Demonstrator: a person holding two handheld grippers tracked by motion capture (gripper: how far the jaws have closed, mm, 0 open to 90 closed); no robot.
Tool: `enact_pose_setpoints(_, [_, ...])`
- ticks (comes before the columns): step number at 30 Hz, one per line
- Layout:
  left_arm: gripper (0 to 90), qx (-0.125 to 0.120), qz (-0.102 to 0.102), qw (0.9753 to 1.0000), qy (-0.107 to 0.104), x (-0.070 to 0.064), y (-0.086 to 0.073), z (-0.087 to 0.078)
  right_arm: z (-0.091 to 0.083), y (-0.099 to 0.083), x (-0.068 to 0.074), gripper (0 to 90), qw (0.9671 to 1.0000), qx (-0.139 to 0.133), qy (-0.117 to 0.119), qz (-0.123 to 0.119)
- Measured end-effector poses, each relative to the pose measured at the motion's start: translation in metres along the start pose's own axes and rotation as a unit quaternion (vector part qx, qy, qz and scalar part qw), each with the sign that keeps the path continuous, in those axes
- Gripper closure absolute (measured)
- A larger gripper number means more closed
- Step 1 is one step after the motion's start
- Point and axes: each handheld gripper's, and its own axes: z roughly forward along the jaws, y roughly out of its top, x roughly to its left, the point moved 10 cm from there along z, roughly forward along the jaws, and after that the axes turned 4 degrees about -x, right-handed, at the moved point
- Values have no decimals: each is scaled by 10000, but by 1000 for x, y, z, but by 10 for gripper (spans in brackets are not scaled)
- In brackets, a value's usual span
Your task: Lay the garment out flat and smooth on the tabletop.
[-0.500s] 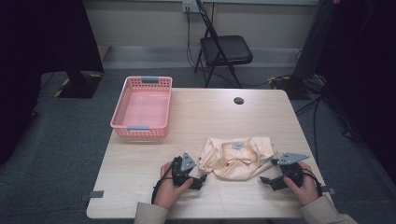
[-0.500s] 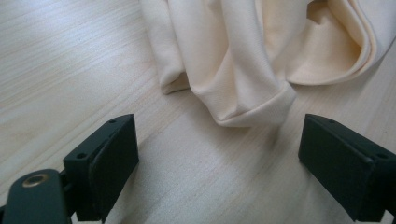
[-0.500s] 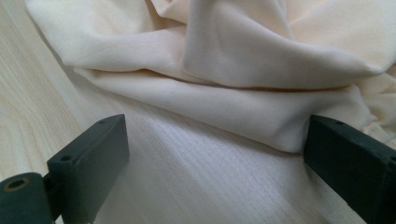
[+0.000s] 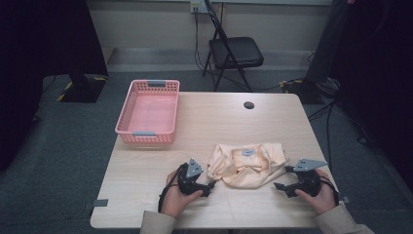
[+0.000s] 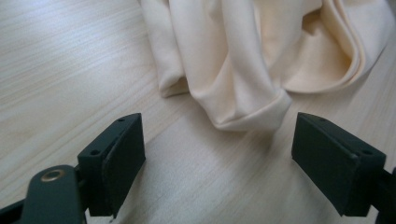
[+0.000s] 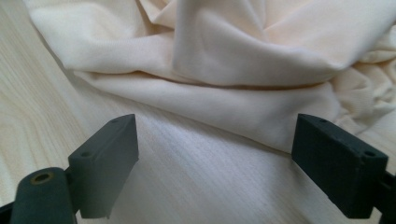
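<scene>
A: What is lying on the table?

B: A crumpled cream-coloured shirt (image 4: 248, 165), bunched in a heap near the front edge of the wooden table (image 4: 214, 119), a little right of the middle. A small white label (image 4: 248, 152) shows on its upper side.

A: Where are the tongs?

B: One on each side of it. In the high view the left gripper (image 4: 210, 186) sits low at the shirt's left edge, held in the person's left hand (image 4: 176, 197). The right gripper (image 4: 278, 186) is just beside the shirt's right edge, in the right hand (image 4: 316, 194).

A: Are they pinching anything?

B: No. In the left gripper view the left gripper (image 5: 217, 149) has its jaws spread wide, with bare table between them. A rolled hem of the shirt (image 5: 247, 70) lies just ahead of the gap, apart from both jaws. In the right gripper view the right gripper (image 6: 215, 156) is spread just as wide. A long fold of the shirt (image 6: 224, 60) runs across in front of it and comes close to the jaw at the right of that view; I cannot tell whether it touches.

A: What else is there?

B: A pink plastic basket (image 4: 127, 121) stands at the far left of the table, well apart from the shirt. A small dark round spot (image 4: 249, 105) marks the tabletop near the far edge. Beyond the table stands a black folding chair (image 4: 233, 51) on the grey floor.
</scene>
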Motion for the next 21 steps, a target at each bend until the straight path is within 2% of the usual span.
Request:
enact_pose_setpoints(3, [184, -176, -86, 9998, -84, -3, 9, -1, -9, 6, -1, 166, 9997, -232, 1, 24])
enact_pose_setpoints(7, [211, -322, -38, 9993, -209, -10, 22, -2, -15, 19, -1, 201, 9986, -523, -1, 59])
enact_pose_setpoints(13, [376, -366, 84, 9990, -227, -12, 34, -1, -9, 32, 1, 292, 9980, -613, 115, 54])
enact_pose_setpoints(15, [410, -341, 61, 9993, -166, -10, 36, 1, -7, 38, 0, 295, 9975, -702, 112, 52])
enact_pose_setpoints(17, [501, -348, 48, 9991, -226, -11, 38, 2, -4, 45, 1, 307, 9967, -781, 184, 126])
enact_pose_setpoints(21, [577, -297, 62, 9992, -250, -14, 38, 6, 2, 57, 2, 343, 9953, -906, 256, 208])
